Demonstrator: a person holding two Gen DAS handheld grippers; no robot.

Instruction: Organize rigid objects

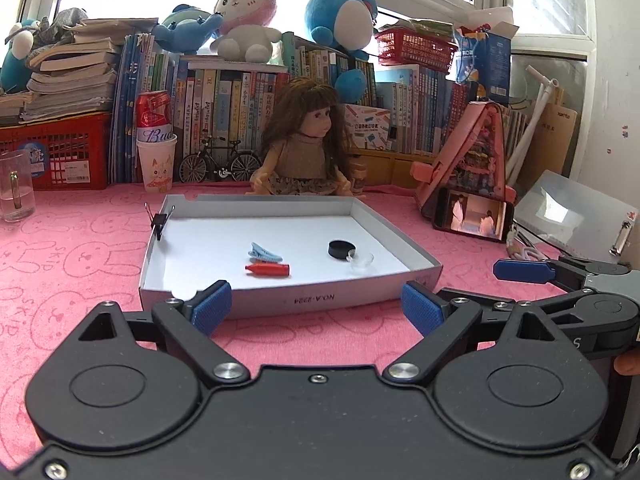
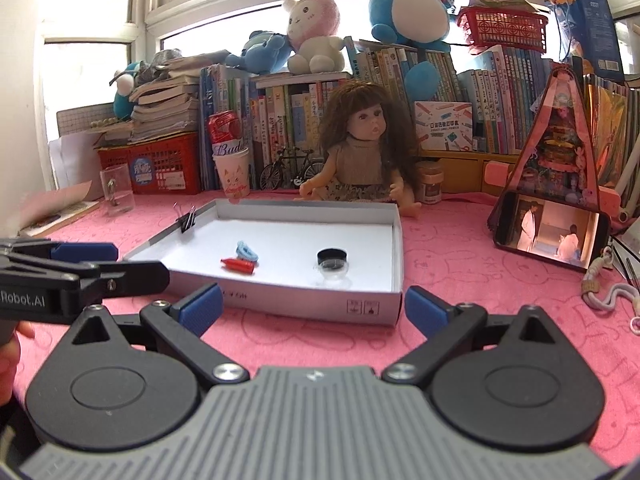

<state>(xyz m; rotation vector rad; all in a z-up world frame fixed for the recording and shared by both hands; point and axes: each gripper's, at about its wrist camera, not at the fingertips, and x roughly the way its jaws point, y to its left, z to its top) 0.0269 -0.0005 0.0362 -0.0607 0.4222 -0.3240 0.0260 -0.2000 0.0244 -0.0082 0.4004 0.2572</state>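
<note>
A shallow white box lid lies on the pink cloth. Inside it are a light blue hair clip, a red crayon-like piece, a black round cap and a clear round lid. A black binder clip grips the lid's left wall. My left gripper hangs open just before the lid's near wall, nothing between its blue pads. My right gripper is open too, empty, near the lid's front right corner.
A doll sits behind the lid, with a toy bicycle, a paper cup holding a red can, a glass mug, a red crate and books. A phone on a pink stand plays video at right.
</note>
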